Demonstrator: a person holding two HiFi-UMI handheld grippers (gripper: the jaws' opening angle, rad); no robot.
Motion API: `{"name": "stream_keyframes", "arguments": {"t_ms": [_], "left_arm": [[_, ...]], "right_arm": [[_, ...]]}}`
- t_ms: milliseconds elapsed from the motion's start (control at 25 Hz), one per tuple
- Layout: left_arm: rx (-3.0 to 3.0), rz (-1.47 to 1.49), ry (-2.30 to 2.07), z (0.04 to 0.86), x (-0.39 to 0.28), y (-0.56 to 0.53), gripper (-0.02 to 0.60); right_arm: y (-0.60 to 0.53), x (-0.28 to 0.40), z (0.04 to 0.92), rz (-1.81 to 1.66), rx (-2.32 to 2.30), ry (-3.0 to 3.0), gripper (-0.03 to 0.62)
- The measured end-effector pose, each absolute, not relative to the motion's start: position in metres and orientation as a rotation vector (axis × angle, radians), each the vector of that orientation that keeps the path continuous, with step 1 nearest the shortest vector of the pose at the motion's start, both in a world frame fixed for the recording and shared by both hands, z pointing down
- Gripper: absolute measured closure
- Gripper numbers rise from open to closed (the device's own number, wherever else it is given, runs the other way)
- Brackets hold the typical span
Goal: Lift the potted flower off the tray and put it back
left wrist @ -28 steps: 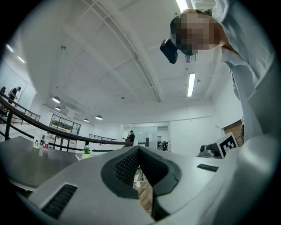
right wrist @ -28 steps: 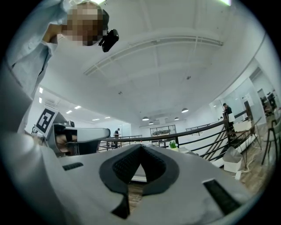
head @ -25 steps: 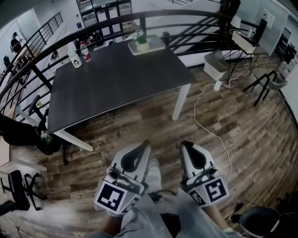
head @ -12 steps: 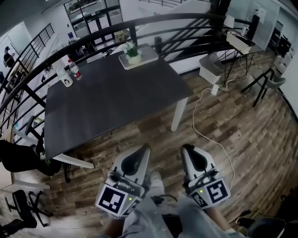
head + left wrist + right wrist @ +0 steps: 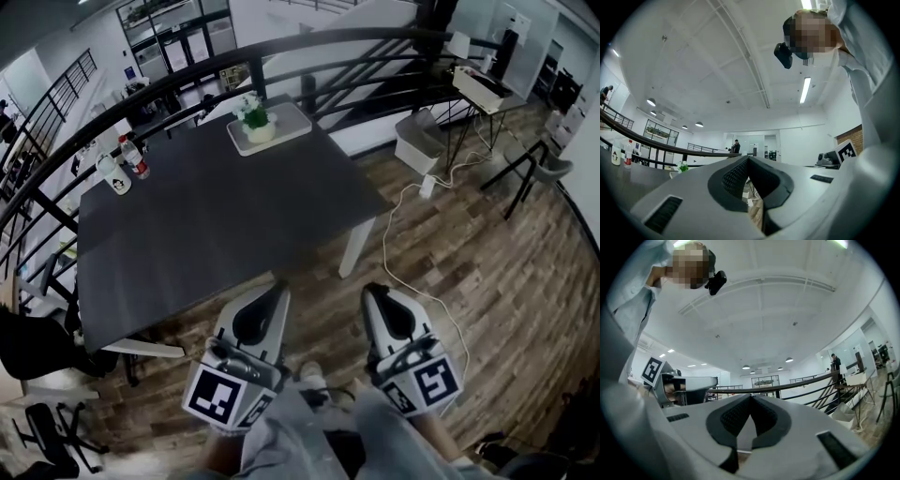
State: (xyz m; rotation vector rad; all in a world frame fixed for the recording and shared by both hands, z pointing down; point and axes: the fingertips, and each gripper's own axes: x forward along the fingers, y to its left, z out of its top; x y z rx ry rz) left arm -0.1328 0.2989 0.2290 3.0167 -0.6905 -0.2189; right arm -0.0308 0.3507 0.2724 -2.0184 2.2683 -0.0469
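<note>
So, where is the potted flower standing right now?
In the head view the potted flower stands above centre, on the pale tray at the far edge of the dark table, next to the black railing and right of the two bottles.

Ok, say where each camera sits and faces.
Head view: on the head, steeply down at table, plant, left tool and right tool; legs show.
Left gripper view: on left tool, toward plant; sleeve at right.
Right gripper view: on right tool, toward railing; left tool, sleeve at left.
Shared: plant in head and left views.
</note>
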Motion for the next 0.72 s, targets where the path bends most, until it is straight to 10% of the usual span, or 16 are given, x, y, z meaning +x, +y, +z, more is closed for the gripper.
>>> {"name": "stream_keyframes", "arguments": {"t_ms": [720], "left_arm": [[2.999, -0.29, -0.644, 0.237, -0.123, 0.225, 0.583]], "right_arm": [[0.282, -0.018, 0.276, -0.006, -2.144, 2.253, 0.592]]}}
